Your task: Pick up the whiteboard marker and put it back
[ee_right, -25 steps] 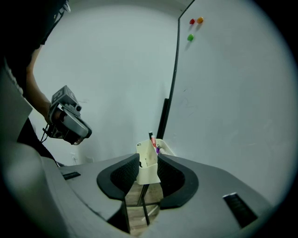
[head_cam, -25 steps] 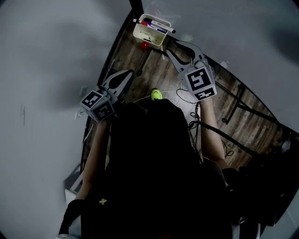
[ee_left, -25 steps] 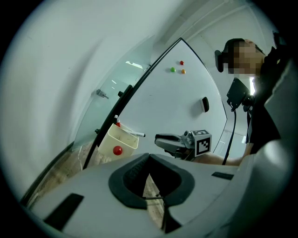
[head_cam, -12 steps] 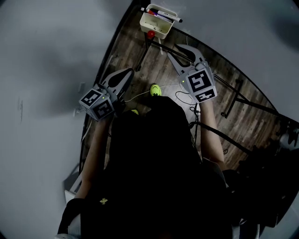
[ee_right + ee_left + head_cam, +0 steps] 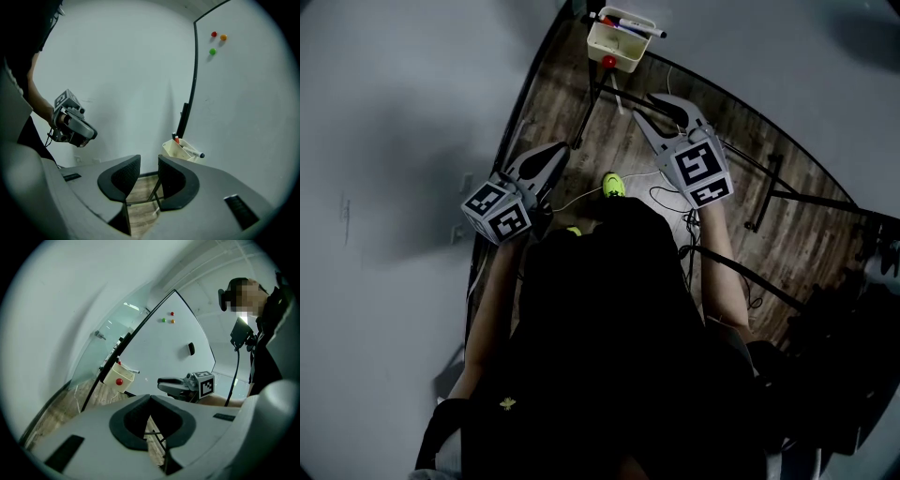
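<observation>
The whiteboard marker [image 5: 633,26] lies across the cream tray [image 5: 623,54] at the foot of the whiteboard [image 5: 243,93], well ahead of the right gripper [image 5: 149,163], spread and empty, and the left gripper [image 5: 150,398], pressed together on nothing

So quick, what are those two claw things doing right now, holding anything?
Left gripper: closed, nothing between its jaws.
Right gripper: open, empty.

Wood-plank floor [image 5: 806,244], loose cables [image 5: 660,195], possibly stand legs [image 5: 768,194]
</observation>
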Available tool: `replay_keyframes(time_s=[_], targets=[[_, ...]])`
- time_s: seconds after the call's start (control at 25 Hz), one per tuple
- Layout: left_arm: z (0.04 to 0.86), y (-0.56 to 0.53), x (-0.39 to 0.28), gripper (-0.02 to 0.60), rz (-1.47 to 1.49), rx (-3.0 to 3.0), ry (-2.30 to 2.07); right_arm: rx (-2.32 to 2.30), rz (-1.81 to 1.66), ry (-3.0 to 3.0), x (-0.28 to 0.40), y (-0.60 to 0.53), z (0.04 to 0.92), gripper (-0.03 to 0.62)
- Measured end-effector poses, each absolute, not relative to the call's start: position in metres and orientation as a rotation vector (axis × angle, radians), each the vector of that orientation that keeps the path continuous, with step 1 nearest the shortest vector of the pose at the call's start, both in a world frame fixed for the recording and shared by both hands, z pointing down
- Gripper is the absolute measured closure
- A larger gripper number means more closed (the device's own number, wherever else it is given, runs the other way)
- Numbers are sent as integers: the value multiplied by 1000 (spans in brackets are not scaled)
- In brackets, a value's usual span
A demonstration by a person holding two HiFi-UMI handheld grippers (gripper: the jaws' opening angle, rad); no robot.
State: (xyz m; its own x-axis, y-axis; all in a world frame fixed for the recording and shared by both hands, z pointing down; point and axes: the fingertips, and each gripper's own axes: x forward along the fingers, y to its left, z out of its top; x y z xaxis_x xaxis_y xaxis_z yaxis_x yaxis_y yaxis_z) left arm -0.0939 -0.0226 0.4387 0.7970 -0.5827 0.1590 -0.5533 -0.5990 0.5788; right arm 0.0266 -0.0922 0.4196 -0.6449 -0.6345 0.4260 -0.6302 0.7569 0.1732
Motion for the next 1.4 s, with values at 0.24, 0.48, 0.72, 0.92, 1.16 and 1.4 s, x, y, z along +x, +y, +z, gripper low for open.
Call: replay_keyframes(time_s=[0.24, 0.48, 0.72, 0.92, 1.16, 1.4], targets=[[428, -1, -105, 563, -75, 2400, -789, 993, -40, -2475, 10, -66, 407, 484], [420, 37, -129, 563, -93, 2432, -748, 1011, -36, -2467, -18, -20, 402, 494], [415, 83, -150, 563, -106, 2465, -699, 1055, -47, -2434, -42, 36, 400, 571], [409, 113, -165, 563, -135, 2481, -660, 1059, -29, -2421, -65, 79, 398, 571], [410, 145, -173, 563, -139, 2476, -596, 1052, 22, -2431, -88, 124, 399, 572], [417, 169, -172, 563, -131, 2448, -572, 1041, 154, -2478, -96, 159, 407, 572]])
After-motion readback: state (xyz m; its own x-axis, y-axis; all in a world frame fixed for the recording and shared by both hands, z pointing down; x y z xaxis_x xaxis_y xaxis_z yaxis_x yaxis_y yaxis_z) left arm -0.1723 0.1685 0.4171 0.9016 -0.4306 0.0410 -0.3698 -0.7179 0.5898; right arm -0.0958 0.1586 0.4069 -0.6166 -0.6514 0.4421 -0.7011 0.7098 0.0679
